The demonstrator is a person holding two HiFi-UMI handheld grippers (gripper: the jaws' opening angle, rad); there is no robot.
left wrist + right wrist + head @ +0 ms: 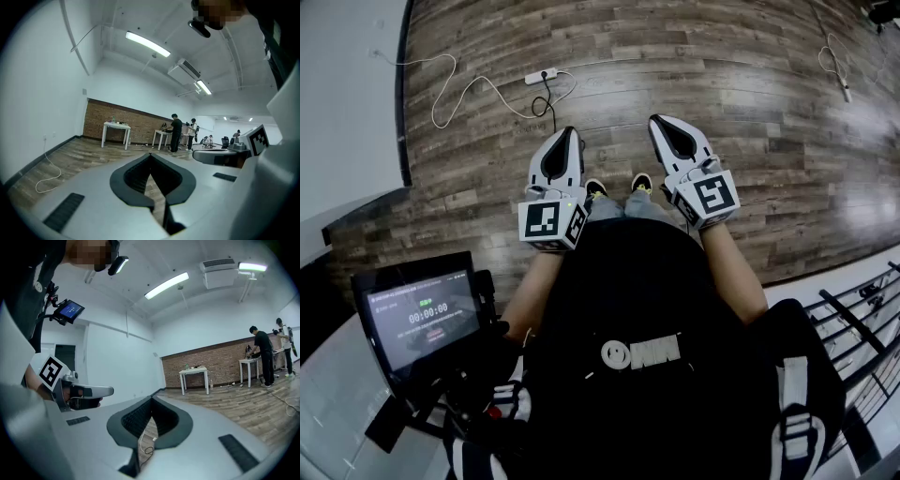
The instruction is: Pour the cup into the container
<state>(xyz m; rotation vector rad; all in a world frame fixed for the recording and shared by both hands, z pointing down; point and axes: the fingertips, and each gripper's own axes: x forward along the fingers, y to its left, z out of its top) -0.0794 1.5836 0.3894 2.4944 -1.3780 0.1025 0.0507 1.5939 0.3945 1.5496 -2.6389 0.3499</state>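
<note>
No cup and no container shows in any view. In the head view both grippers are held out side by side above a wooden floor (722, 56). My left gripper (573, 133) has its tips together and nothing between them; in its own view the left gripper (150, 154) is shut and aimed across a large room. My right gripper (655, 121) is likewise shut and empty, and in its own view the right gripper (151, 399) points at the floor and a brick wall (211, 363). Each gripper view shows the other gripper off to the side.
A power strip (541, 76) with a white cable (450, 89) lies on the floor ahead. A screen on a mount (422, 315) sits at the lower left, a black rack (862, 309) at the right. Far off stand white tables (116, 126) and several people (176, 133).
</note>
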